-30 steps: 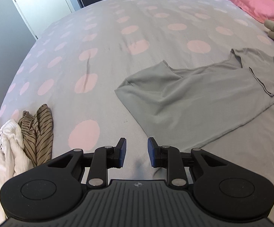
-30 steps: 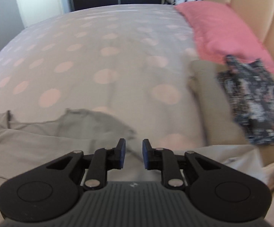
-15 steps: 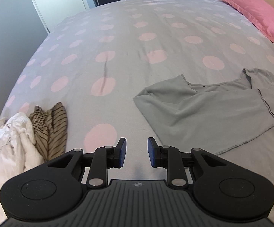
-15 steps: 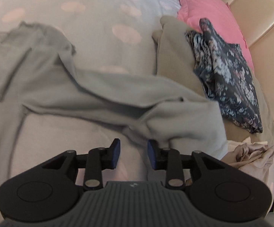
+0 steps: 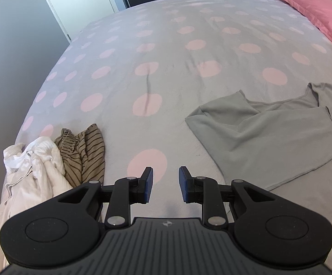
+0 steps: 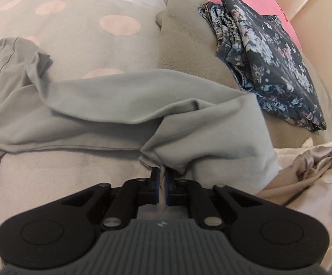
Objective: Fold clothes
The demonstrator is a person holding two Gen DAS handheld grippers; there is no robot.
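A grey T-shirt lies partly spread on the dotted bedspread, at the right of the left wrist view. My left gripper hovers open over the bedspread, to the left of the shirt, touching nothing. In the right wrist view the same grey T-shirt is bunched and rumpled. My right gripper is shut on a hem fold of this shirt, and cloth sticks up between the blue pads.
A white garment and a brown striped garment lie crumpled at the bed's left edge. A beige folded piece, a dark floral garment and a cream cloth sit beside a pink pillow.
My right gripper has dropped onto the grey T-shirt and shut on its edge. My left gripper has pulled back and left, still open, so the shirt sits further right.
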